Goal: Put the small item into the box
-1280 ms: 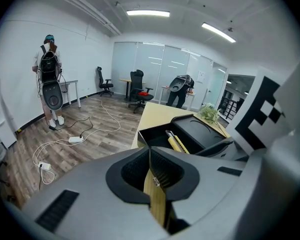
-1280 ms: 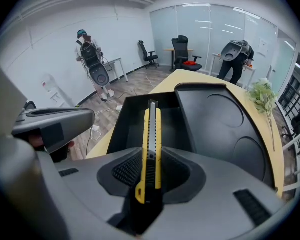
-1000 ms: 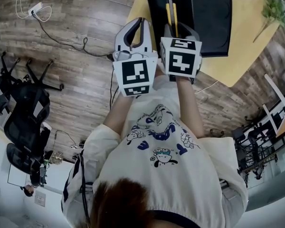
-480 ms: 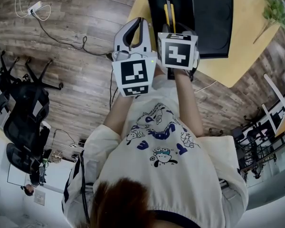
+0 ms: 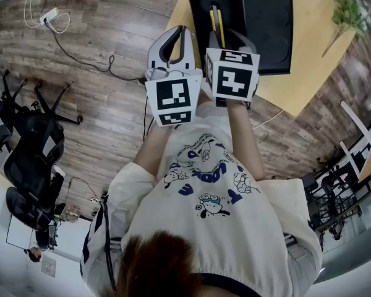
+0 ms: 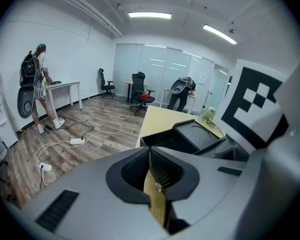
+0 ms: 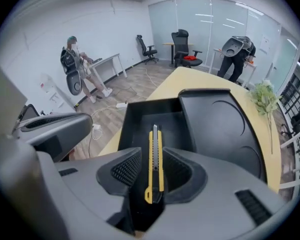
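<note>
Yellow knife between right gripper's opening jaws; jaws hidden overhead.

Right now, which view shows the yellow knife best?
The right gripper view: the whole yellow knife shows between its opening jaws. The head view shows only its far end; the left gripper view, none.

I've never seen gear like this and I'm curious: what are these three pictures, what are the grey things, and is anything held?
A person holds a hand-worked gripper in each hand; there is no robot. One picture comes from a camera on the person's head, looking down. The other two come from cameras riding on the grippers. On the yellow table sit an open black box and a small plant. The left gripper is shut and empty. The right gripper is opening around a yellow knife in the box, pads not pressing it.
</note>
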The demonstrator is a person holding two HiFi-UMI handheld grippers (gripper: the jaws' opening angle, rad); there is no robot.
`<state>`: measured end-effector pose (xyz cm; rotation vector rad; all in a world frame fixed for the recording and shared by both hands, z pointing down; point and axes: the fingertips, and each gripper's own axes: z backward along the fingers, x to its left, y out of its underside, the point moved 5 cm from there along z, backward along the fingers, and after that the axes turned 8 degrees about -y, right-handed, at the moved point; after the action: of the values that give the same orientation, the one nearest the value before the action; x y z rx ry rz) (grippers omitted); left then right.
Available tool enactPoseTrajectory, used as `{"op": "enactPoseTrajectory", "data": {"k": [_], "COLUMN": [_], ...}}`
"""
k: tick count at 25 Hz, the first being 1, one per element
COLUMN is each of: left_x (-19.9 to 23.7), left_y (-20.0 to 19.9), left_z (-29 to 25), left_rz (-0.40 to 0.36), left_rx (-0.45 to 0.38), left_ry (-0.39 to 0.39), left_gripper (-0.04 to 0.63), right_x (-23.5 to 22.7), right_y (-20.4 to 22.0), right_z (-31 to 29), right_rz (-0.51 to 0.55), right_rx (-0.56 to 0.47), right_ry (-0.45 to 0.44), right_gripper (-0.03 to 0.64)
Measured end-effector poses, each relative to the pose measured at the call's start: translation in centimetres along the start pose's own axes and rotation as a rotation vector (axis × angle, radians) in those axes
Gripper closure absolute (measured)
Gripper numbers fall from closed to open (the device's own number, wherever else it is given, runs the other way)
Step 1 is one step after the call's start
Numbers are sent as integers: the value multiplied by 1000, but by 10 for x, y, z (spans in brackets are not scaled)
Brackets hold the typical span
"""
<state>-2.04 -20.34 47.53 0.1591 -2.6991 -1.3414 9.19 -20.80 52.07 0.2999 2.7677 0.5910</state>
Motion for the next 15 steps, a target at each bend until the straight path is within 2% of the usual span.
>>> {"op": "enactPoseTrajectory", "data": {"k": [3, 5, 7, 9, 15], "left_x": [-4, -7, -10, -14, -23], "left_y": [-15, -30, -47, -61, -95], "left_z": [15, 21, 27, 37, 74], "left_rz": [-5, -14, -30, -44, -59], "left_rx": [-30, -76, -136, -189, -312], "left_ry": [2, 4, 9, 15, 27], "left_gripper": [572, 572, 572, 572, 572], "right_x": [7, 11, 14, 16, 29], "right_y": [-8, -21, -34, -43, -55], "right_z": [25, 42, 60, 79, 132], "right_rz": [15, 41, 62, 79, 126], "right_rx": [-91, -185, -289, -373, -548], "right_ry": [-23, -30, -24, -14, -6], "right_gripper": [471, 481, 526, 542, 554]}}
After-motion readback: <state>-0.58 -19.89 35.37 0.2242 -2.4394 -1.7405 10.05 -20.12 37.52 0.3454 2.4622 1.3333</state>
